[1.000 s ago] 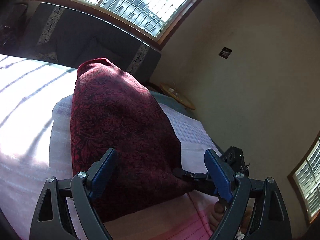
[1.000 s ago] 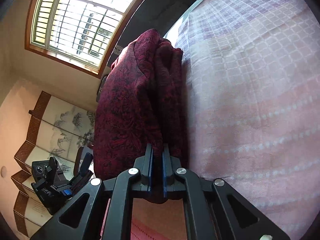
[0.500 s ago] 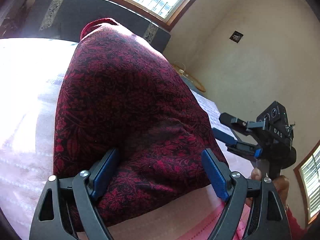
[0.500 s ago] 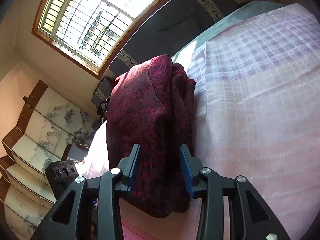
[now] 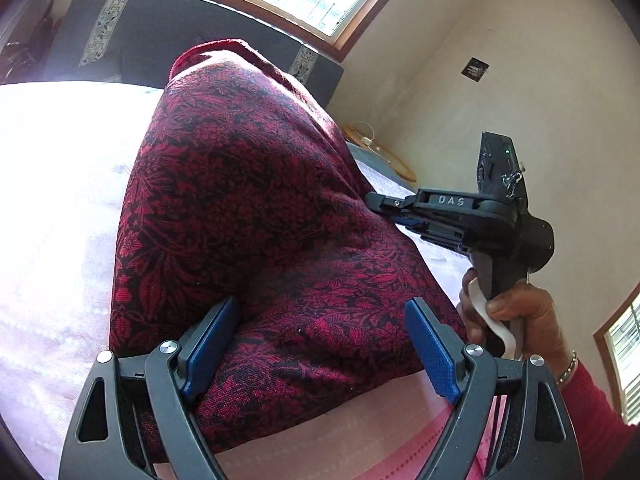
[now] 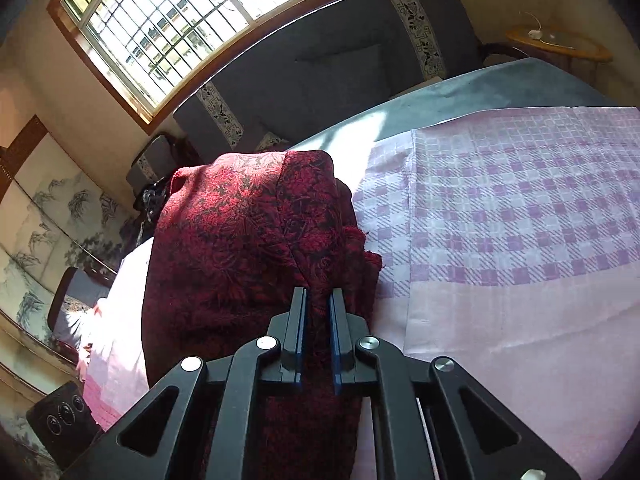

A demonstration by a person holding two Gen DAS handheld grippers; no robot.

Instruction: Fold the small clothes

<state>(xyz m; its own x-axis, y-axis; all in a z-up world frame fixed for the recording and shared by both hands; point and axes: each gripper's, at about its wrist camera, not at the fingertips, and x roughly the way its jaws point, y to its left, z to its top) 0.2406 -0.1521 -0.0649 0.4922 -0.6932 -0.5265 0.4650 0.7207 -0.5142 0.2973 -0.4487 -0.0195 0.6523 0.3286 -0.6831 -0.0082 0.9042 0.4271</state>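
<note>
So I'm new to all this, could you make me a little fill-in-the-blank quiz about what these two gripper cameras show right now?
1. The right gripper is pinching the ____ patterned garment.
2. The left gripper has its jaws ____, with the garment between them.
3. The garment lies on a checked ____ and pink cloth.
4. Sunlight enters through the barred ____ behind the bed.

Missing words: red; open; purple; window

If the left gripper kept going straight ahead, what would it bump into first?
Most likely the red patterned cloth. It already fills the space between the open fingers of the left gripper, so it would be met almost at once, though depth is hard to judge.
</note>
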